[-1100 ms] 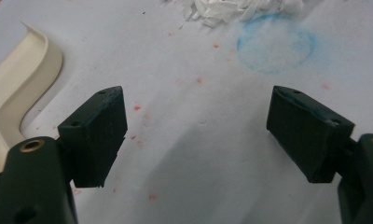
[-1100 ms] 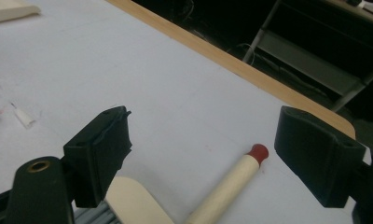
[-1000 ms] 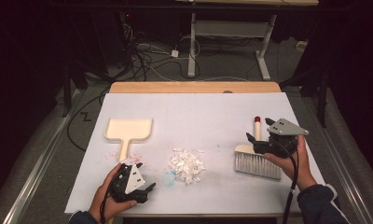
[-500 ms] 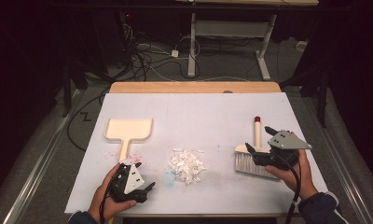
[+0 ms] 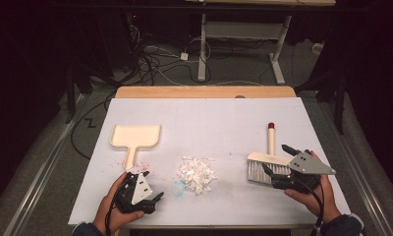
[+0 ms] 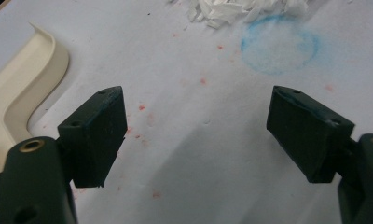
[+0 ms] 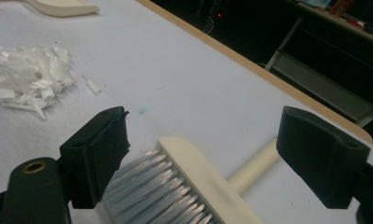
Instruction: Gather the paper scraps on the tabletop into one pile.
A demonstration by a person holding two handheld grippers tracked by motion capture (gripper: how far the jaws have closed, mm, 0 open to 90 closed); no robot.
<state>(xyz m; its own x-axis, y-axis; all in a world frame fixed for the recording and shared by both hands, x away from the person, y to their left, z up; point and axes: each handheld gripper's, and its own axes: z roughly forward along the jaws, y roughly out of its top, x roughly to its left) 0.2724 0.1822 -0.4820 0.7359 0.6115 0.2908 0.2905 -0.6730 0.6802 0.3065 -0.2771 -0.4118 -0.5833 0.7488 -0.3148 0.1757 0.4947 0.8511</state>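
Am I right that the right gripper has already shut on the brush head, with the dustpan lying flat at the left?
Not quite: the right gripper is open, its jaws apart over the brush, as the right gripper view shows. The dustpan does lie flat at the left.
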